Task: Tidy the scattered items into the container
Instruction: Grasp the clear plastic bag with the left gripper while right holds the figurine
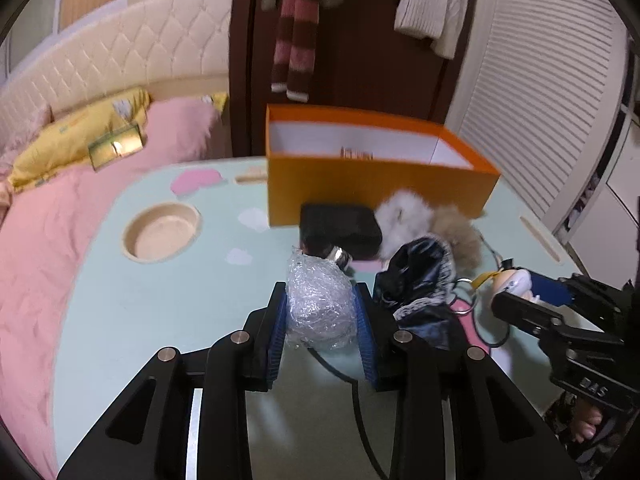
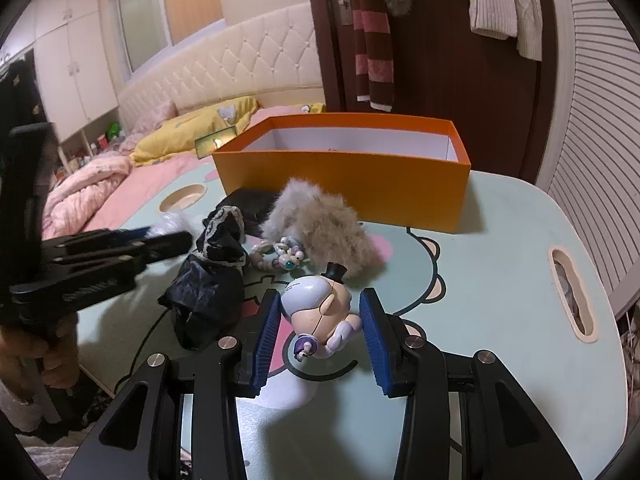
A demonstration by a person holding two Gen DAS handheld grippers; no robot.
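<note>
Looking along the left gripper (image 1: 320,312): blue pads press on both sides of a bubble-wrapped bundle (image 1: 318,306), pinching it just above the pale green table (image 1: 120,300). Silver cap (image 1: 340,257) pokes from the bundle's far end. Beyond it, a black pouch (image 1: 340,232) lies against the front wall of the orange box (image 1: 376,192). White fluff (image 1: 404,216) and tan fluff (image 1: 456,236) sit right of the pouch; crumpled black fabric (image 1: 420,292) lies just right of the gripper. Right gripper enters at far right edge. Round recess (image 1: 162,232) in the table at left. Right wrist view: right gripper (image 2: 320,332) brackets a small figurine with a black top hat (image 2: 320,312) lying on the table; left pad touches or nearly touches it, right pad stands apart with a visible gap, so not clamped. Bead bracelet (image 2: 280,258) rests between fabric and tan fluff. Orange box stands behind, open-topped, interior mostly hidden. Left gripper and a hand (image 2: 44,356) at left.
</note>
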